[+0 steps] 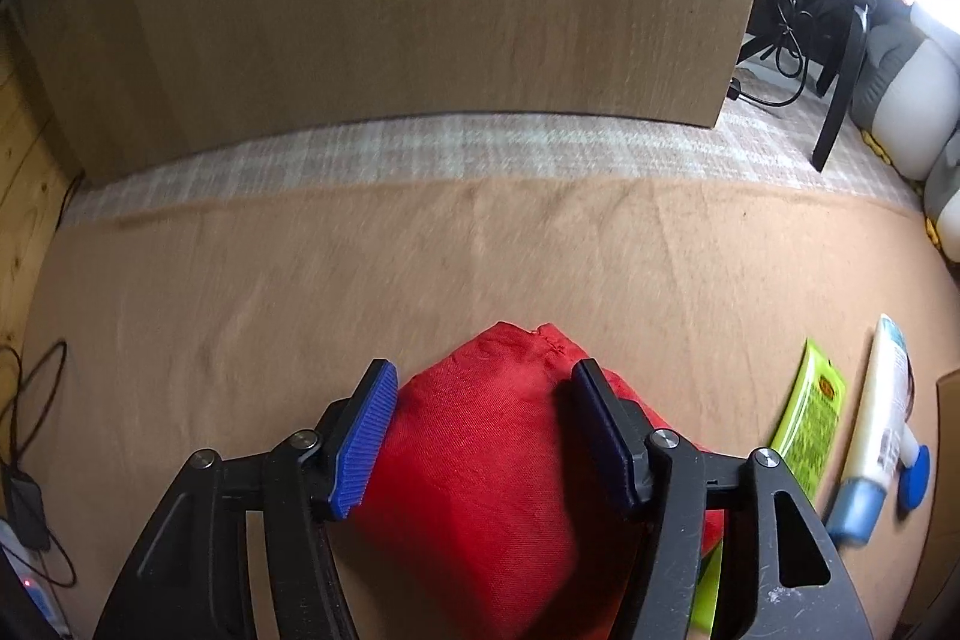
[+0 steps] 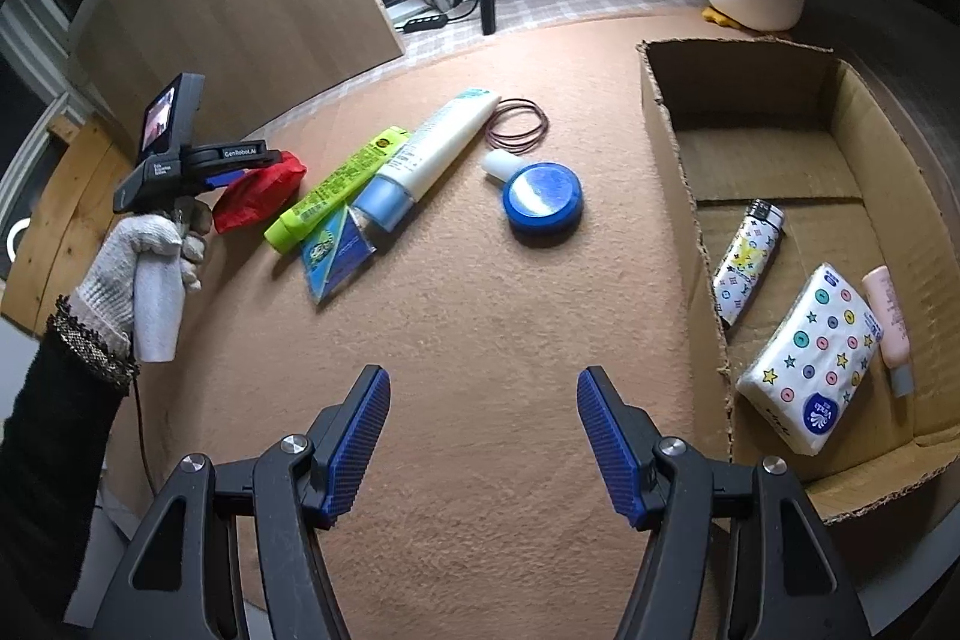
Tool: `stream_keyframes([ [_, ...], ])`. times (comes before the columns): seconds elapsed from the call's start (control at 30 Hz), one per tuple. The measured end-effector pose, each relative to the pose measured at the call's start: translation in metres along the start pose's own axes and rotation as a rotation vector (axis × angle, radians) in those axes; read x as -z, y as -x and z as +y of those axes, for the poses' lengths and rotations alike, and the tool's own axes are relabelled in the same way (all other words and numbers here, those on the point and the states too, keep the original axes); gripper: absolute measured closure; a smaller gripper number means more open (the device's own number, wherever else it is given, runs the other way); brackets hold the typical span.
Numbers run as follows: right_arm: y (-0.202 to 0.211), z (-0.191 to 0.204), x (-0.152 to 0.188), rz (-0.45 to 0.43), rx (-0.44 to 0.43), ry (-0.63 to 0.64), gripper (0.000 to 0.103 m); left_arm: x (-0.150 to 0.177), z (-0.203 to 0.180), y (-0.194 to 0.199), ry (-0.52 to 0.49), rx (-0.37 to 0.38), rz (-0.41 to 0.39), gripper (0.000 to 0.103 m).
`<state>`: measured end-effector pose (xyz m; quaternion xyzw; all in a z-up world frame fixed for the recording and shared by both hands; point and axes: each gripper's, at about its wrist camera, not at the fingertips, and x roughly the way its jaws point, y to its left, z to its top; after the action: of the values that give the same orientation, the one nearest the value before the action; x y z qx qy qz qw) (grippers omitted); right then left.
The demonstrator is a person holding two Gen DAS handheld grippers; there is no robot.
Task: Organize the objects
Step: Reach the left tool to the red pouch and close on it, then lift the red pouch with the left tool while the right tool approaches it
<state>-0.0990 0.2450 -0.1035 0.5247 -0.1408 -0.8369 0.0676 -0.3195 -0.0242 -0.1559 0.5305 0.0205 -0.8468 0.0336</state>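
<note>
With my left claw [image 1: 483,436] tipped steeply down over the soft red cloth pouch [image 1: 492,460], I've got the jaws apart and straddling it, one blue ribbed pad [image 1: 366,439] on each flank. Neither pad looks to be pressing yet, so nothing is gripped. The pouch lies on the tan felt mat [image 1: 300,280], at the left end of the loose pile, with the flat lime-green packet [image 2: 336,187] just beside it and partly under its edge.

My aim, as I read it, is to take the pouch and carry it to the open brown cardboard box [image 2: 678,148] on the right, where a patterned lighter [image 2: 747,259], a white tissue pack with coloured dots [image 2: 810,358] and a small pink tube [image 2: 888,322] already lie.

Doing it well: sink a little deeper so the pads bite the bulk, not the seam at the top. Soft cloth will squash, so I should close firmly. Keep the right-side pad clear of that green packet, or it drags along.

My right claw [image 2: 483,439] hangs over bare mat, jaws apart, holding nothing, well clear of the white tube with a pale blue cap [image 2: 432,148] and the round blue tin [image 2: 543,202].
</note>
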Motion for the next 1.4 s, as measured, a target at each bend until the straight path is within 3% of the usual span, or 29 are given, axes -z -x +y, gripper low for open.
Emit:
stream_keyframes([
  [0.47,0.002,0.029,-0.004,-0.008,-0.062,0.078,0.042,0.1,0.031,0.046,0.063,0.079,-0.005,0.038],
  [0.73,0.003,0.05,-0.001,-0.009,-0.097,0.133,0.042,0.165,0.017,0.074,0.06,0.148,-0.002,0.039],
  [0.97,0.002,0.061,0.006,0.004,-0.12,0.159,0.042,0.21,-0.019,0.088,0.021,0.227,0.014,0.039],
  [1.17,-0.001,0.067,0.011,0.025,-0.129,0.176,0.042,0.234,-0.045,0.103,-0.046,0.268,0.011,0.039],
  [1.3,-0.006,0.072,0.011,0.041,-0.14,0.195,0.042,0.233,-0.037,0.124,-0.022,0.286,-0.029,0.039],
  [1.4,-0.011,0.077,0.011,0.059,-0.156,0.209,0.042,0.236,-0.024,0.144,-0.011,0.286,-0.057,0.032],
])
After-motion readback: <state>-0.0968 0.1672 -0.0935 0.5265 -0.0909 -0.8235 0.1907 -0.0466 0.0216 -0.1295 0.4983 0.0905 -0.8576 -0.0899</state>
